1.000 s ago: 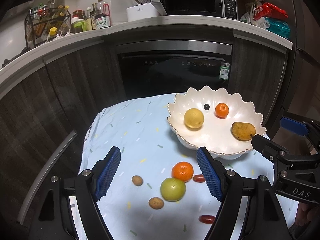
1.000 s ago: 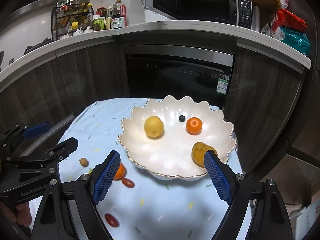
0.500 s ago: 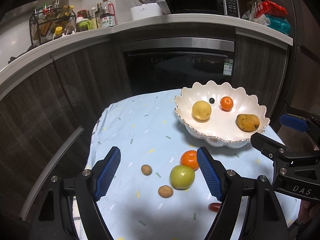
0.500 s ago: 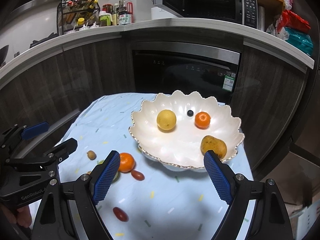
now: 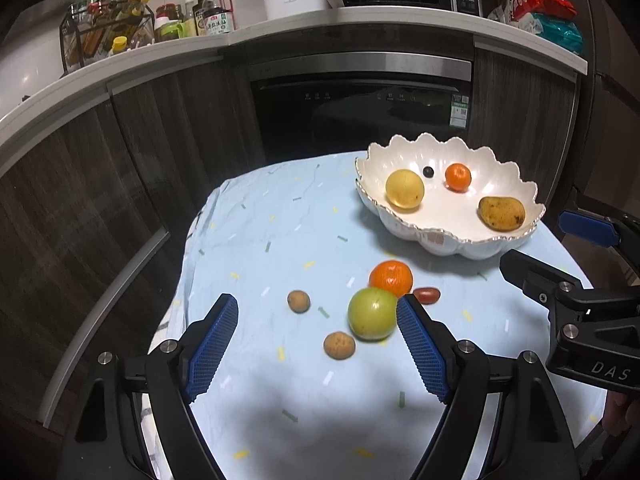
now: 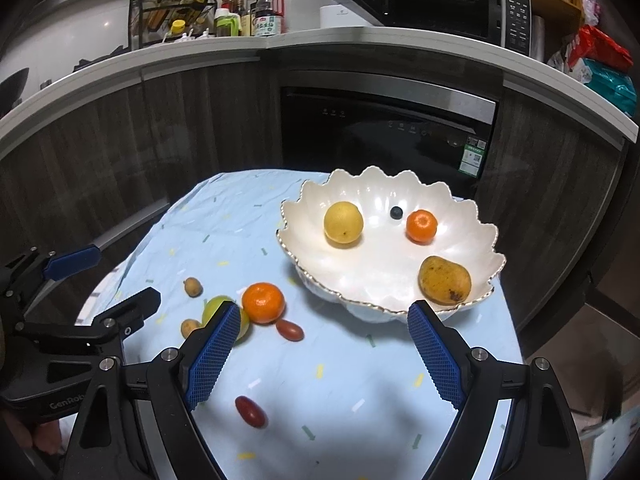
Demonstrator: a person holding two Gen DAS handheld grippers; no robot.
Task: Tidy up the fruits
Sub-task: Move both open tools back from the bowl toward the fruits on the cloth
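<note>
Left gripper (image 5: 316, 344): fingers spread wide, grasping nothing, held above the cloth (image 5: 256, 240). Between the fingers, toward the right pad (image 5: 420, 348), lies the green apple (image 5: 372, 314); whether pad and apple touch cannot be told. Just beyond the apple sits the loose orange (image 5: 391, 278), touching or nearly touching it, with a red date (image 5: 426, 295) just past the right fingertip. Two small brown fruits lie between the fingers: one (image 5: 339, 345) just left of the apple, the other (image 5: 298, 301) farther ahead and left.

Right gripper (image 6: 320, 344): fingers released, wide apart, empty. The bowl (image 6: 472, 216) stands ahead between the fingers, its near rim just beyond the right pad (image 6: 434, 360). Inside it: yellow fruit (image 6: 343, 223), blueberry (image 6: 396, 212), small orange (image 6: 421, 226), and mango (image 6: 444, 280) nearest the right fingertip. The left pad (image 6: 210, 354) partly hides the apple in this view. A second red date (image 6: 250, 411) lies on the cloth between the fingers, close in.

Each gripper shows at the edge of the other's view.
</note>
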